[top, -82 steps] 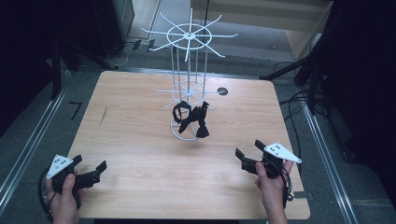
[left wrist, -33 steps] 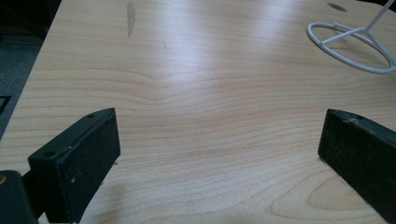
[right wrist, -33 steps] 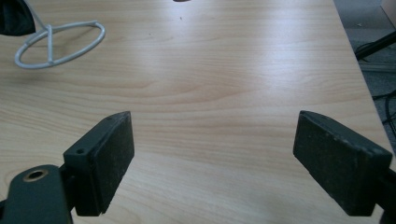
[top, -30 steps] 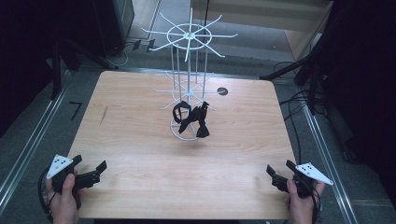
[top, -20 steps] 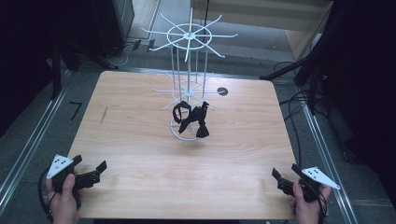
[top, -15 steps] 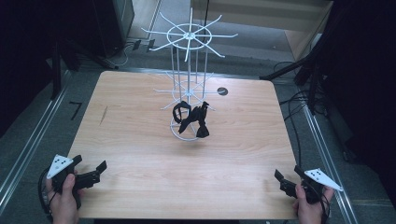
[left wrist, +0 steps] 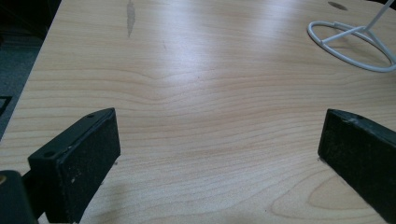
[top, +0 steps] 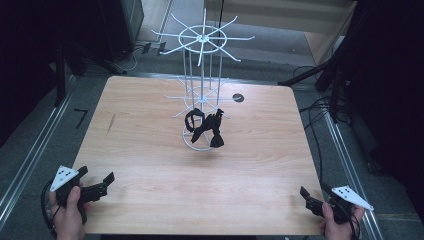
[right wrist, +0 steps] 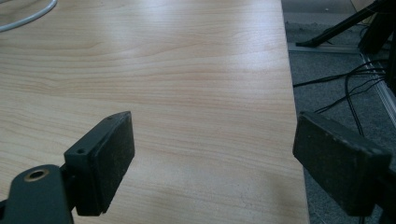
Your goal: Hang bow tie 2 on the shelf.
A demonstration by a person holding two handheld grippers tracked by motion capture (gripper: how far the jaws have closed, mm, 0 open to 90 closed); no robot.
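Left claw (top: pixel 95 184), right claw (top: pixel 316 197) wide, empty; bare wood table (top: pixel 150 150), grey floor (top: pixel 30 145), cables (top: pixel 320 112)

My high camera looked down across the wooden table (top: pixel 150 150). Each gripper camera sat low, close to the tabletop, and both shared the white rack (left wrist: pixel 355 44) base.

White wire spinner rack (top: pixel 201 85), upright at table centre-rear, ring base flat on wood. Black bow-shaped fabric piece (top: pixel 206 126) hangs off a lower hook, drooping to just above the base ring.
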